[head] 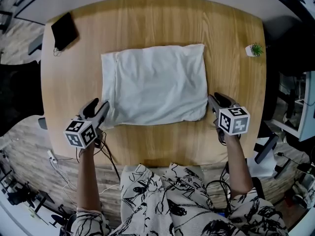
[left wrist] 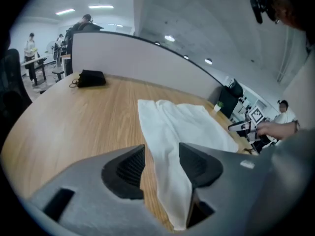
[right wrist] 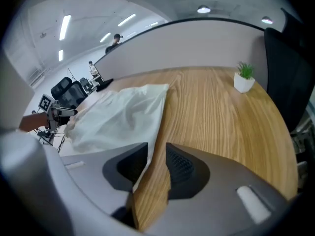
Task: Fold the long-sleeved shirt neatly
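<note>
The long-sleeved shirt (head: 155, 85) lies in the middle of the table (head: 147, 14) as a folded white rectangle, its near-left corner drawn out to a slight point and its near-right corner puffed up a little. The left gripper (head: 101, 107) sits at that near-left corner with its jaws apart and a strip of cloth running loose between them, not pinched. The right gripper (head: 212, 100) is at the near-right corner, also parted, with the cloth's edge just beside 1 pad and bare wood under the rest. The step looks like work on the 2 near corners. To do it well, both tools should probably act together and level, so that neither drags its corner and skews the near fold. Counted: 1 shirt, 2 grippers, 1 black pouch (head: 64, 31) at the far-left corner, and 1 small potted plant (head: 255, 49) by the far-right edge.
</note>
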`<state>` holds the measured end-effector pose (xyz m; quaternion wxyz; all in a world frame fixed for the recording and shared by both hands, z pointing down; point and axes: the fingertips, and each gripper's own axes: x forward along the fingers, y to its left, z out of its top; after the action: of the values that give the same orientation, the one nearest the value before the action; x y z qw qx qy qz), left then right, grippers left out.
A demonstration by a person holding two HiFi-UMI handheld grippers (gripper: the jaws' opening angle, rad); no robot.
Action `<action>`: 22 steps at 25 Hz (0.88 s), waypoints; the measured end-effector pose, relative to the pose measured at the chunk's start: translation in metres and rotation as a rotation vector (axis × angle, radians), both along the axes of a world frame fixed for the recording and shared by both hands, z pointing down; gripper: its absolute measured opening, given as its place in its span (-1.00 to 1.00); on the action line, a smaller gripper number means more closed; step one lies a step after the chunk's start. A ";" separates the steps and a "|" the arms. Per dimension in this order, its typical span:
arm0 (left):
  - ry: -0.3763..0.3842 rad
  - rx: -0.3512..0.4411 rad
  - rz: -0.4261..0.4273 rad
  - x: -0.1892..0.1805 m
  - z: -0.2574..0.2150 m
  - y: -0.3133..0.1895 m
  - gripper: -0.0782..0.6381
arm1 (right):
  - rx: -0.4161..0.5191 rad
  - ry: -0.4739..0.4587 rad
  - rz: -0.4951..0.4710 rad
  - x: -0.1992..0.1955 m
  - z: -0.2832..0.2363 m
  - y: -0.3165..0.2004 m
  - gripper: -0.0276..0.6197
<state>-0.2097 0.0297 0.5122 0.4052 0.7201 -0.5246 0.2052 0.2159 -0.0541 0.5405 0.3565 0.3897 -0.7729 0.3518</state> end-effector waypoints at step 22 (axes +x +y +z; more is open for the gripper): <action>-0.159 0.164 0.390 -0.026 0.029 -0.190 -0.34 | 0.240 -0.019 -0.329 -0.089 0.009 -0.191 -0.43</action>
<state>-0.2360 -0.1606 0.5416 0.2553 0.8200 -0.4207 0.2922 0.1268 -0.2453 0.5500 0.3528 0.2945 -0.8658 0.1981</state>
